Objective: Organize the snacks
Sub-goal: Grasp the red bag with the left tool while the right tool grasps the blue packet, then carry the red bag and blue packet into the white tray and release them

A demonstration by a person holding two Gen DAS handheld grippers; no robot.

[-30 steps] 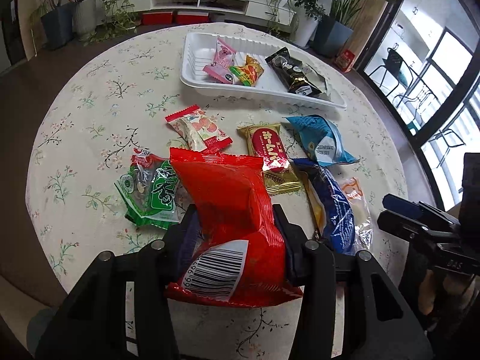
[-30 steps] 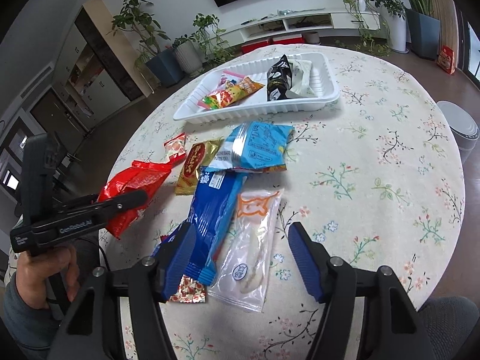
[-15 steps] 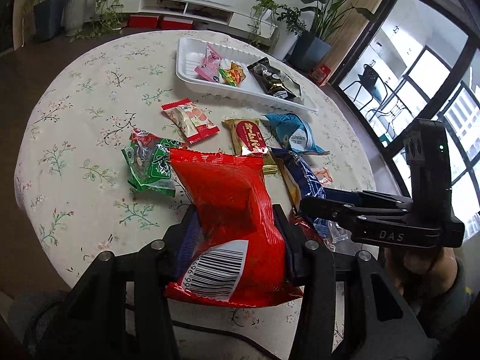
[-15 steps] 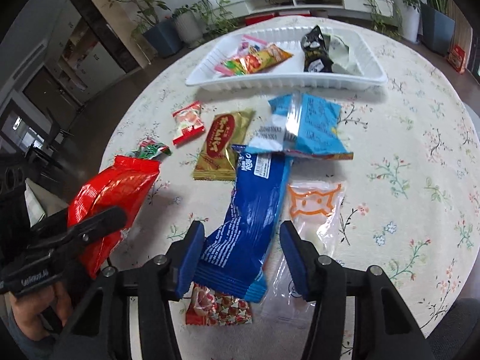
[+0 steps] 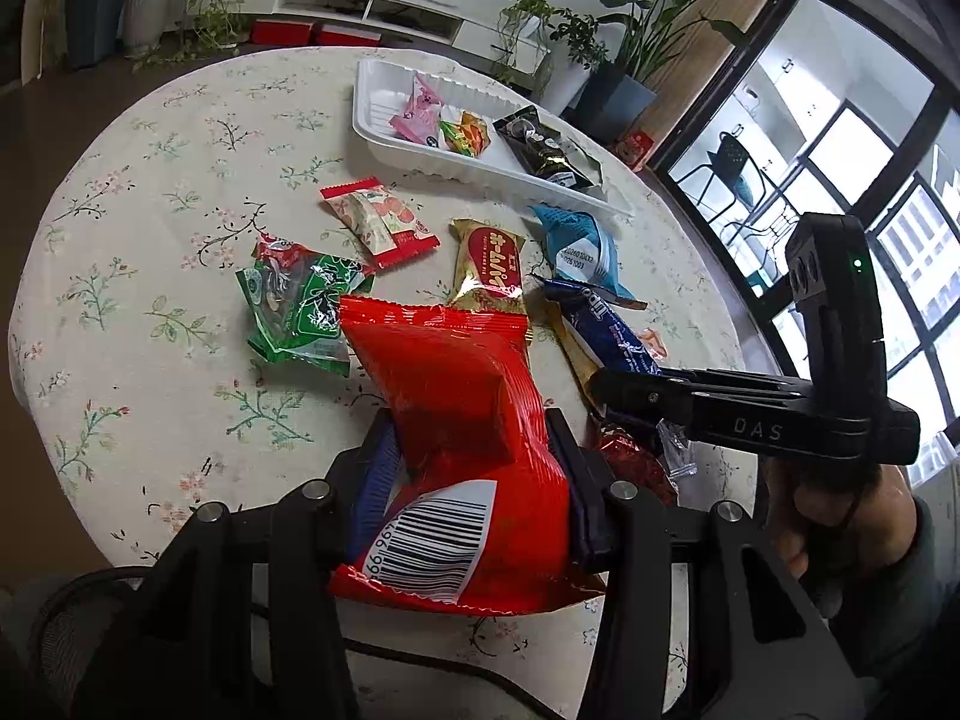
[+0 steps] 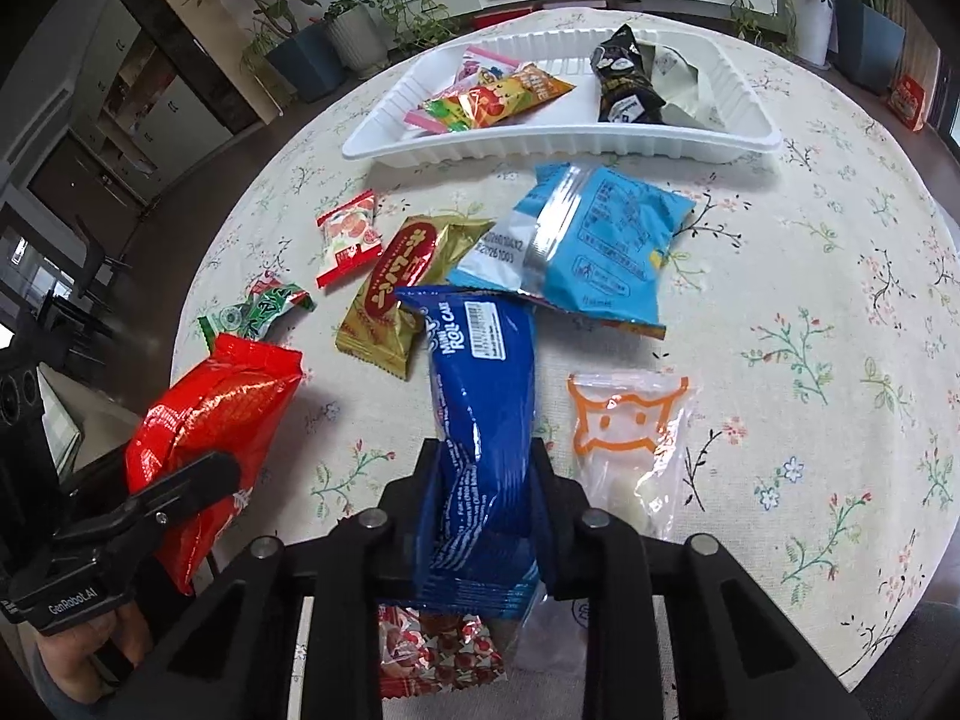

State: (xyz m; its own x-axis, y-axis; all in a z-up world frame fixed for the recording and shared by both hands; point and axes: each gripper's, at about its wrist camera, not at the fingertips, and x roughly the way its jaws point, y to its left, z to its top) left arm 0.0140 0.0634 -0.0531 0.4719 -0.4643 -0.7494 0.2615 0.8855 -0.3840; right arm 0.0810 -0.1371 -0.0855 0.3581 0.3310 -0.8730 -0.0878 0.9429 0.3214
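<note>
Above the table [image 6: 810, 312], left tool [image 5: 474, 468] grips red bag [image 5: 456, 408]; right tool [image 6: 483, 498] pinches blue roll-cake pack [image 6: 480, 396].

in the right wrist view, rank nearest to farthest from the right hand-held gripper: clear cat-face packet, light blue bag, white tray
From the right hand-held gripper:
1. clear cat-face packet, just right of it
2. light blue bag, mid-table ahead
3. white tray, far edge

Potted plants [image 5: 618, 42] flank a white media shelf [image 5: 384, 6]; daylit windows [image 5: 858, 180] stand rightward.
</note>
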